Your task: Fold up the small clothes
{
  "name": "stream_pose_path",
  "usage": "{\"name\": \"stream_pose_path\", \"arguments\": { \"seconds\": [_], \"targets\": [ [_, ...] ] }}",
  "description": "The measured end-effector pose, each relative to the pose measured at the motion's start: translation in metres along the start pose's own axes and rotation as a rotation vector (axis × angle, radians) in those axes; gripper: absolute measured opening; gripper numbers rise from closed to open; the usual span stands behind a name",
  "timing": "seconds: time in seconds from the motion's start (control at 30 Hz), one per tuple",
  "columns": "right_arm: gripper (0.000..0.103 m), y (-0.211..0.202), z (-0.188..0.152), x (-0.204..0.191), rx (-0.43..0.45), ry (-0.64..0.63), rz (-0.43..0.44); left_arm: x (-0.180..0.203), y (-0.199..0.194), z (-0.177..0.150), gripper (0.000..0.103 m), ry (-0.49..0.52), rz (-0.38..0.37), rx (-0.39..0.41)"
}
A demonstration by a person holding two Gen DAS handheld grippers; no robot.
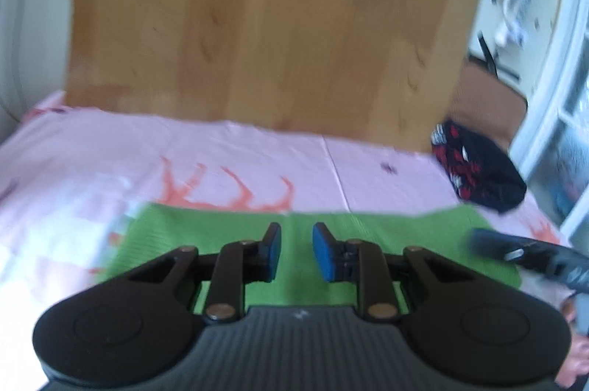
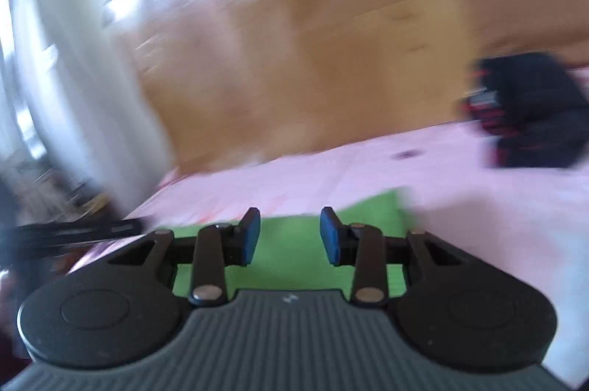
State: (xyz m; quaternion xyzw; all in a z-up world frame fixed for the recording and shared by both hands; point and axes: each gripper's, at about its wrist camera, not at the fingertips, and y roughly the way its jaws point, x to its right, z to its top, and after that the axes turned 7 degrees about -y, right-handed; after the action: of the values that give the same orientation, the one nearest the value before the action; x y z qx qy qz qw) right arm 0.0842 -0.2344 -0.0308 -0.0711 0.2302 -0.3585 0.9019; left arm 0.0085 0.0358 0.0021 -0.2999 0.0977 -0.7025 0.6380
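Two grippers are showing up on my feeds right now, both hanging over the green cloth that's lying flat on the pink bedsheet. I'm looking through the left wrist cam first: the left gripper is sitting with its blue pads parted by a narrow gap, nothing pinched between them, just green fabric showing underneath. From that same cam I'm seeing the right gripper poking in from the right edge, over the cloth's right end (pretty smeared, so I'm not reading its fingers from there). Over on the right wrist cam, the right gripper's pads are standing a bit wider apart, again with nothing caught between them, and the green cloth is lying below and ahead of them, its far right corner ending on the pink sheet. Left gripper's fingers are sticking in as a dark bar from the left side of that view. I'm also noticing a bundled black garment with red and white print sitting on the sheet beyond the cloth's right end, near the bed's far corner and apart from the green one. Past the bed edge I'm seeing wooden floor. Both feeds are coming through blurry, the right one worse.
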Motion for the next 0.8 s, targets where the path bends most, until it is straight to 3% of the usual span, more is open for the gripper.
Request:
{"name": "stream_pose_path", "arguments": {
  "seconds": [0.07,0.1,0.13,0.23,0.27,0.3,0.33,0.4,0.47,0.53,0.63,0.73,0.77,0.8],
  "targets": [
    [0.036,0.030,-0.008,-0.001,-0.096,-0.027,-0.023,0.004,0.031,-0.014,0.022,0.072,0.084,-0.062],
    [0.028,0.042,-0.015,0.008,-0.136,-0.021,-0.065,0.000,0.038,-0.022,0.022,0.091,0.086,-0.033],
    [0.000,0.045,-0.022,0.022,-0.127,0.011,-0.086,-0.002,0.039,-0.025,0.022,0.101,0.079,-0.015],
    [0.001,0.014,-0.026,0.065,-0.095,0.258,-0.046,-0.008,0.032,-0.013,0.022,0.012,0.062,-0.075],
    [0.006,-0.005,-0.026,0.072,-0.058,0.283,-0.064,-0.009,0.027,-0.008,0.020,-0.017,0.055,-0.084],
    [0.018,-0.026,-0.027,0.077,-0.022,0.293,-0.096,-0.010,0.020,-0.004,0.018,-0.048,0.033,-0.078],
    [0.031,-0.044,-0.029,0.084,0.011,0.311,-0.125,-0.010,0.013,0.001,0.018,-0.077,-0.008,-0.062],
    [0.042,-0.065,-0.033,0.098,0.037,0.377,-0.142,-0.003,0.007,0.010,0.018,-0.131,-0.136,-0.058],
    [0.045,-0.074,-0.039,0.107,0.011,0.439,-0.151,0.010,0.014,0.010,0.016,-0.149,-0.246,-0.102],
    [0.051,-0.069,-0.046,0.113,-0.036,0.502,-0.130,0.024,0.028,0.005,0.010,-0.116,-0.275,-0.152],
    [0.052,-0.059,-0.053,0.115,-0.086,0.547,-0.078,0.027,0.065,-0.013,0.003,-0.101,-0.204,-0.270],
    [0.051,-0.043,-0.049,0.107,-0.108,0.538,-0.033,0.009,0.077,-0.022,0.006,-0.177,-0.277,-0.266],
    [0.046,-0.038,-0.048,0.105,-0.115,0.541,-0.018,0.005,0.079,-0.021,0.006,-0.211,-0.285,-0.280],
    [0.030,-0.028,-0.049,0.103,-0.135,0.543,-0.009,0.003,0.080,-0.021,0.006,-0.222,-0.290,-0.287]
  ]
}}
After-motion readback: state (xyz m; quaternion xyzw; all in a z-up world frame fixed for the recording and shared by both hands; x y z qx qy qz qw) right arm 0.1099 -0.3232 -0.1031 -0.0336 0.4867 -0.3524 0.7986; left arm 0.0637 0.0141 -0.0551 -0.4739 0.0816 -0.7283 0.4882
